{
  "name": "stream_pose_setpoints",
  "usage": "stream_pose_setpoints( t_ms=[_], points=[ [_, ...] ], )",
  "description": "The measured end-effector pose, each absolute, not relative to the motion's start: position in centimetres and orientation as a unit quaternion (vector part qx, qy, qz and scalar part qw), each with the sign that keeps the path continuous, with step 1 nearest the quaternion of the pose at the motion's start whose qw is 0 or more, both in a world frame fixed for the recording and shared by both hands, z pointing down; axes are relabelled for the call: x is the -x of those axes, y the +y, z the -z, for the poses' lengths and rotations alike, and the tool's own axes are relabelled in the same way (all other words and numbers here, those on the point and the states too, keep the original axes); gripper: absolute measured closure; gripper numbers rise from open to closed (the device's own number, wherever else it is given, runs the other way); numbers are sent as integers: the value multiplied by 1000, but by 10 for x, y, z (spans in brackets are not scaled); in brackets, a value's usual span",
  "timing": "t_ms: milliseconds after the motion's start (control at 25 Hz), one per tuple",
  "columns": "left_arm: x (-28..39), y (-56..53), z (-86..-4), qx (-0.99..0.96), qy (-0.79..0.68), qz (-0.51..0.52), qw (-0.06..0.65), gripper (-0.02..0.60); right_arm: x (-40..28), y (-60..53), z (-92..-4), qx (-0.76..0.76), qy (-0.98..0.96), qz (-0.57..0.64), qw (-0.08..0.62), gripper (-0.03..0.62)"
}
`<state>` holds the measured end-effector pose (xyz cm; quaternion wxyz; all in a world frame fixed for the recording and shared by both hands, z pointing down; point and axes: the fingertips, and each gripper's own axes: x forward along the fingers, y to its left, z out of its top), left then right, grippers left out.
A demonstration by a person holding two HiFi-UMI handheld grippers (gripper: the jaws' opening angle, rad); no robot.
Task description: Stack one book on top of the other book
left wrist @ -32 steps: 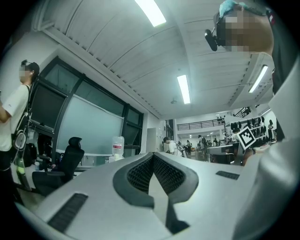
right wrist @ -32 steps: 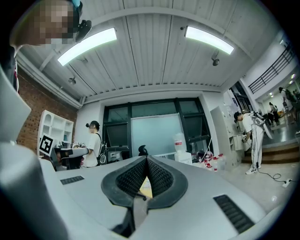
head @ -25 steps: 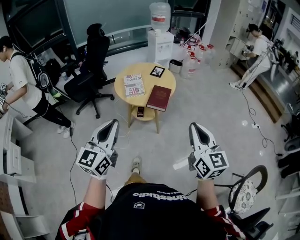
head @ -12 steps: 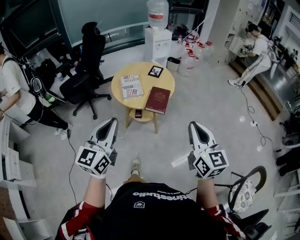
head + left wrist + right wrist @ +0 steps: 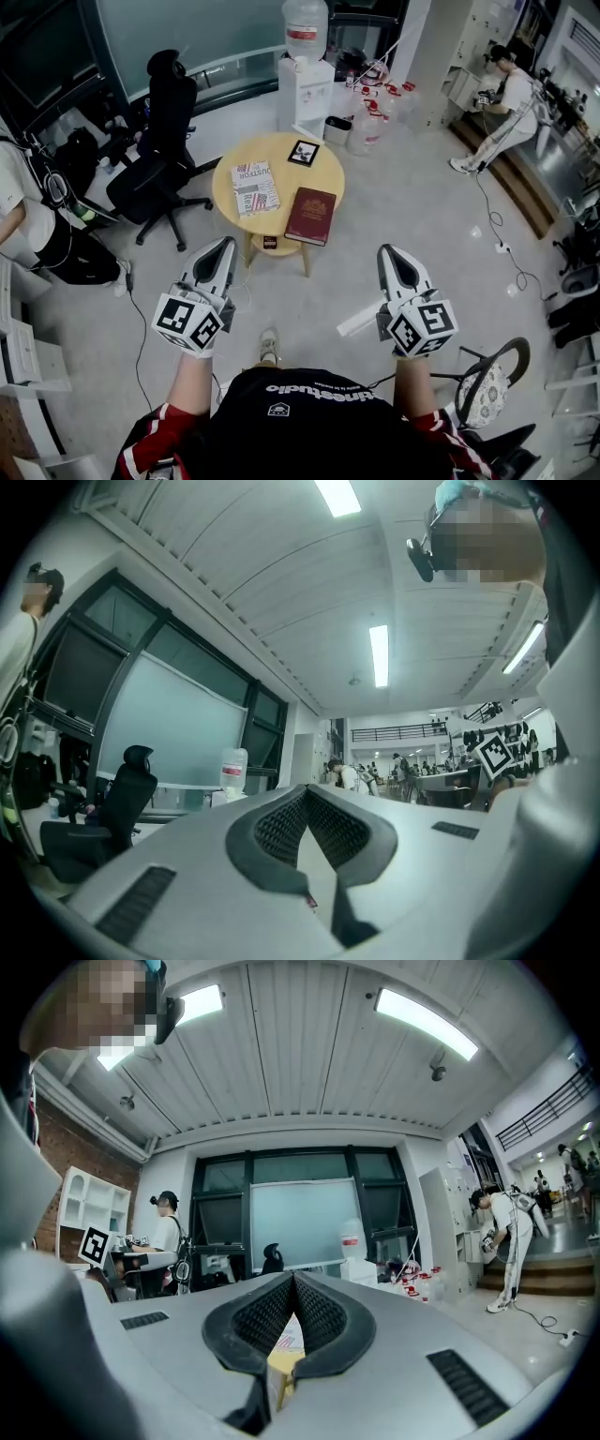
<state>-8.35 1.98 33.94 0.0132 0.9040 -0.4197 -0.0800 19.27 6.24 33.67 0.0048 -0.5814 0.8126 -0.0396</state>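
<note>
An office chair (image 5: 157, 155) was seen ahead of the left gripper (image 5: 226, 244) and off to its left. The left gripper was held out level, its jaws brought together with nothing between them. Ahead of it and slightly to its right, well apart, a striped white book (image 5: 254, 187) was laid flat on a round wooden table (image 5: 328, 174). A dark red book (image 5: 310, 216) was laid just beside the white one, nearer the right gripper (image 5: 388, 251) and ahead of it to its left. Neither book was placed on the other. The right gripper's jaws were likewise closed on nothing, and the table was well clear of them. A water cooler (image 5: 305, 70) was seen beyond the table.
</note>
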Motion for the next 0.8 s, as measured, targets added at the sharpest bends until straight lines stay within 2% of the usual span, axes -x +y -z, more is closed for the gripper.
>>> stream_pose_setpoints(
  t_ms=[800],
  points=[
    [102,-154,-328,-930,-356,94,16,565,-143,-82,-329,615,788,32,-17,566]
  ],
)
